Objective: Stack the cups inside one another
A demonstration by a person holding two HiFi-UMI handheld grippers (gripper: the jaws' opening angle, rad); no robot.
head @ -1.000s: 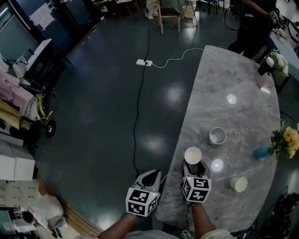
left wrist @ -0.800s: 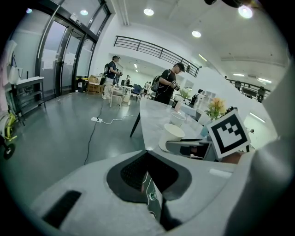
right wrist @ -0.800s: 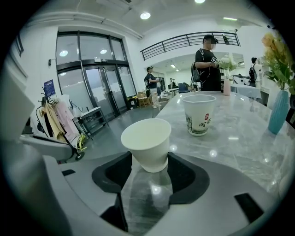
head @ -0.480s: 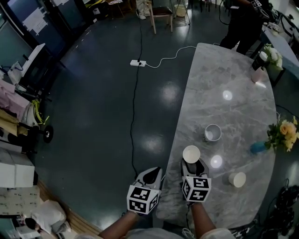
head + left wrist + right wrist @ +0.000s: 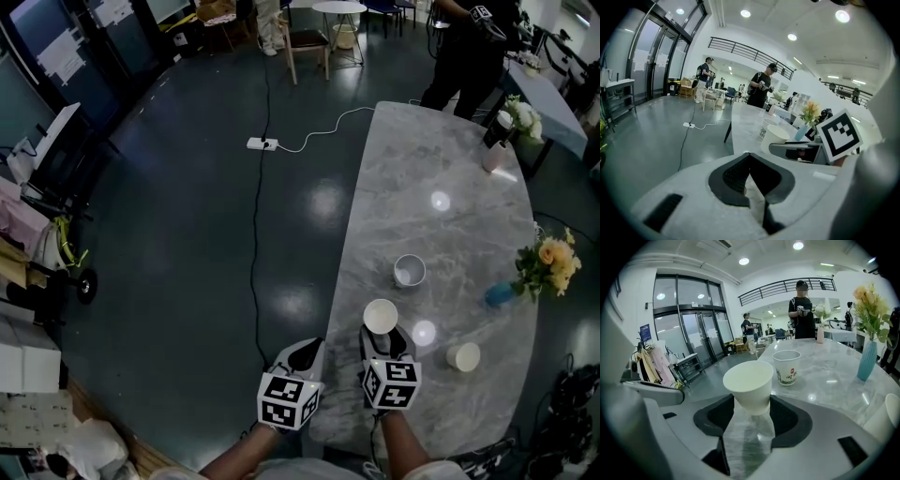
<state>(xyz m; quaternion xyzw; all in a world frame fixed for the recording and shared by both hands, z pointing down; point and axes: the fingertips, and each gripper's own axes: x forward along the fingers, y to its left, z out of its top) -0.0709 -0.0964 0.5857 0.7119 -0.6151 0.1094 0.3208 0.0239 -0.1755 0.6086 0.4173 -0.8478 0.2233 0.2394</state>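
Head view: at lower centre, the right gripper (image 5: 380, 336) clamps a white paper cup (image 5: 381, 316) by its base, mouth up, over the near edge of the marble table (image 5: 450, 206), probably so it can drop into another cup. A printed cup (image 5: 409, 270) stands just above it in the frame, and a third cup (image 5: 462, 356) sits at lower right. The left gripper (image 5: 304, 347) hangs beside the table edge.

Left gripper view: the jaws are pressed together and empty, seemingly idle.

Right gripper view: the pads press the white paper cup's lower sides, and the printed cup stands beyond, right of centre.

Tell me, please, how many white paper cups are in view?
3. The held cup is gripped in the right tongs; a printed cup stands on the table just beyond it; a third cup stands to the right. None seems hidden.
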